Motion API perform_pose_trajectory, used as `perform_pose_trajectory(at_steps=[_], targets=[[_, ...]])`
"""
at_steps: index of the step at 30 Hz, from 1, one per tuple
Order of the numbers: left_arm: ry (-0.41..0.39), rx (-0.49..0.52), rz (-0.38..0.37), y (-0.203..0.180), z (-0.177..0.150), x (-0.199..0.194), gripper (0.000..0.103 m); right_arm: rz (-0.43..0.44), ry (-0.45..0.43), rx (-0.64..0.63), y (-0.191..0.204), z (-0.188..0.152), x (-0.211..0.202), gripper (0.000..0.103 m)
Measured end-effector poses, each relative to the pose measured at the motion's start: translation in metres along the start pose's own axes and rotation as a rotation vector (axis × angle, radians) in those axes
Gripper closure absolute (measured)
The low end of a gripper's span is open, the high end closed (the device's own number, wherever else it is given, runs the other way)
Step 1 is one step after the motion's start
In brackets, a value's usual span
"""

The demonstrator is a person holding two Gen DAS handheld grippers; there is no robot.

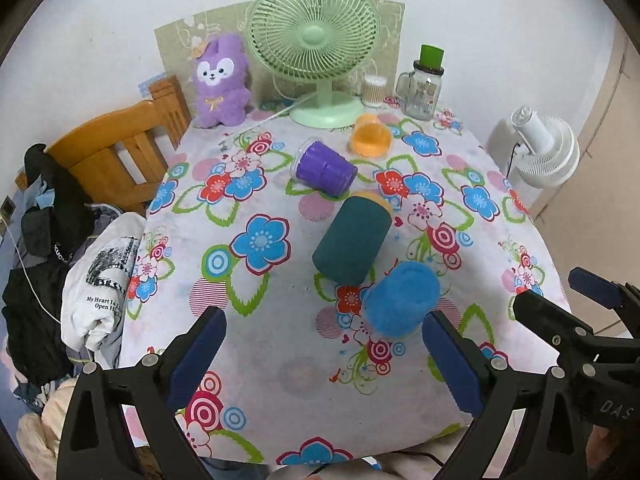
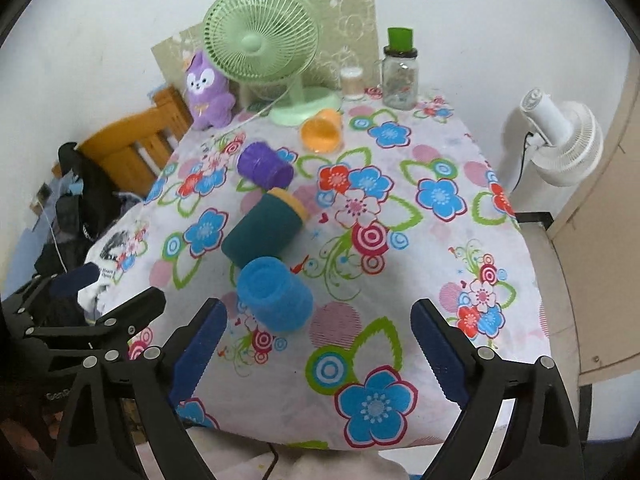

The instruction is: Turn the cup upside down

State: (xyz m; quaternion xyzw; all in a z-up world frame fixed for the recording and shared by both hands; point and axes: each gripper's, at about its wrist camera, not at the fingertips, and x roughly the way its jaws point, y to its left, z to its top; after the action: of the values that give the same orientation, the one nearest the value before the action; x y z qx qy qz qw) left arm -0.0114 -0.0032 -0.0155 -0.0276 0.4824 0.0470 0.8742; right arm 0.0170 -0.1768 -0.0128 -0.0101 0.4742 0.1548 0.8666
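Note:
Several cups lie on their sides on the flowered tablecloth (image 1: 280,360). The blue cup (image 1: 400,300) is nearest, its base towards me; it also shows in the right wrist view (image 2: 274,296). Behind it lie a dark teal cup (image 1: 352,240) (image 2: 262,232), a purple cup (image 1: 324,166) (image 2: 264,166) and an orange cup (image 1: 370,136) (image 2: 322,130). My left gripper (image 1: 324,360) is open and empty, its right finger just beside the blue cup. My right gripper (image 2: 318,352) is open and empty, just in front of the blue cup and to its right.
A green desk fan (image 1: 314,44), a purple plush toy (image 1: 220,80), a glass jar with a green lid (image 1: 424,88) and a cotton-swab box (image 1: 374,90) stand at the back. A wooden chair (image 1: 116,152) with clothes is left; a white fan (image 1: 544,148) is right.

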Motion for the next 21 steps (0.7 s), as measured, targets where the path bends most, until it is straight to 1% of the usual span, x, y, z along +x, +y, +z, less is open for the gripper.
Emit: perform_pose_trajectory(at_steps=[6, 11, 17, 21], targets=[[-0.018, -0.021, -0.005, -0.004, -0.010, -0.008, 0.003, -0.055, -0.034, 0.004, -0.002, -0.009, -0.013, 0.008], [-0.025, -0.036, -0.014, -0.005, -0.017, -0.011, 0.003, -0.096, -0.047, -0.023, 0.000, -0.013, -0.021, 0.008], [-0.069, -0.048, 0.003, -0.007, -0.021, -0.021, 0.003, -0.109, -0.058, -0.025, 0.000, -0.017, -0.026, 0.008], [-0.082, -0.052, 0.003, -0.005, -0.022, -0.023, 0.003, -0.109, -0.070, -0.027, 0.002, -0.018, -0.029, 0.008]])
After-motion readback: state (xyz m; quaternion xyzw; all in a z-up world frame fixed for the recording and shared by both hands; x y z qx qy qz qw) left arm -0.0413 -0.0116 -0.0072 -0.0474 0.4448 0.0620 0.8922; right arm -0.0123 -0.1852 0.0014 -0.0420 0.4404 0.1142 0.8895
